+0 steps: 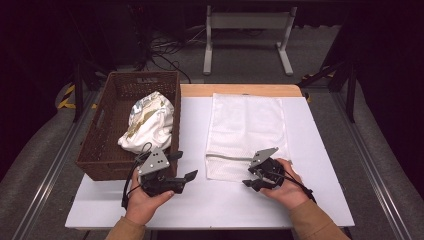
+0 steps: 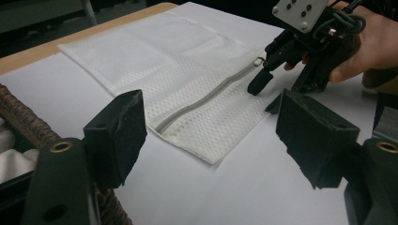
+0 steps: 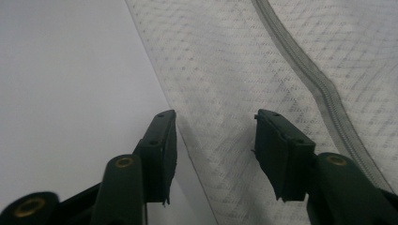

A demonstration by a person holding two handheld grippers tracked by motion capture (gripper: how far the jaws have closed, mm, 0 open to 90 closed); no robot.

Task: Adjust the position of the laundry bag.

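At nine o'clock on the white table (image 1: 310, 165) stands a wicker basket (image 1: 100, 135) with crumpled white and gold cloth (image 1: 149, 122) inside. At seven o'clock, just beside the basket's near corner, the left gripper (image 1: 186, 176) hovers with jaws spread wide and nothing between them. At the centre lies a flat white mesh laundry bag (image 1: 247, 125) with a grey zipper (image 1: 227, 158) near its six o'clock edge. At five o'clock the right gripper (image 1: 254, 183) points down at that bag's near corner, jaws parted about halfway, clamping nothing
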